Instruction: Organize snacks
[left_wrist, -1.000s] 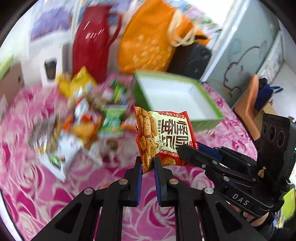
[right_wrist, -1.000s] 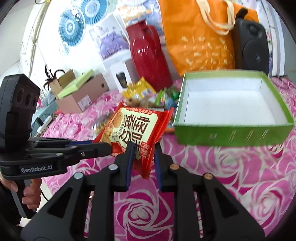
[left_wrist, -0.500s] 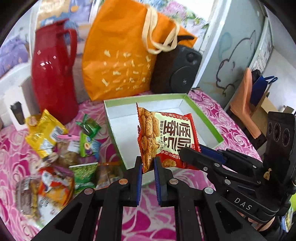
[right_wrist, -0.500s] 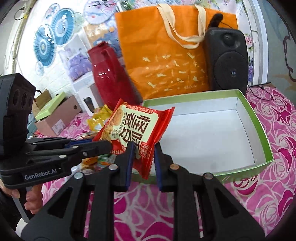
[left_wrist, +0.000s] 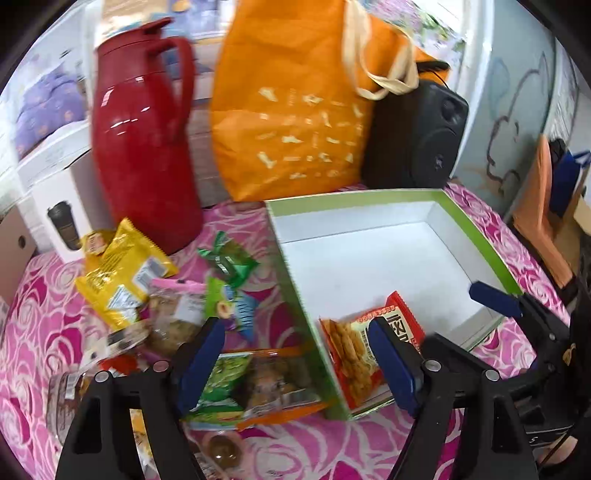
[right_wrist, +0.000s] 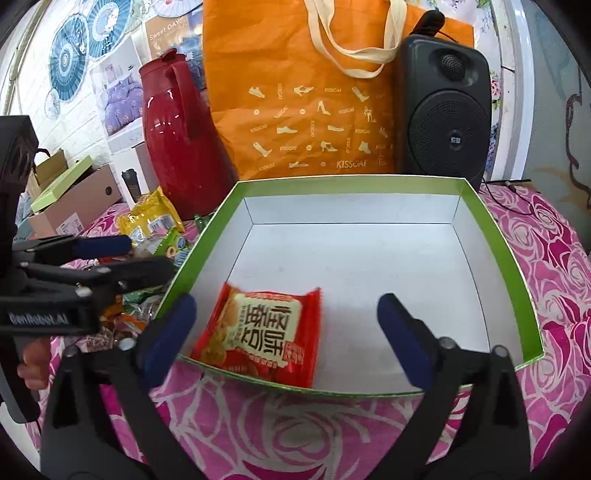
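Table cover: we see a pink cloth (right_wrist: 554, 266) with white rose outlines
Back wall: we see white brick (right_wrist: 33, 103) with blue paper fans (right_wrist: 70, 62) and a bedding poster (right_wrist: 118, 92)
Behind the table: a red thermos jug (right_wrist: 173, 136), an orange tote bag (right_wrist: 314, 96), a black speaker (right_wrist: 447, 110)
Left side: a cardboard box (right_wrist: 77, 203) with a green lid
Right side: a pale door (left_wrist: 517, 110) with a drawn outline
Light: bright and even
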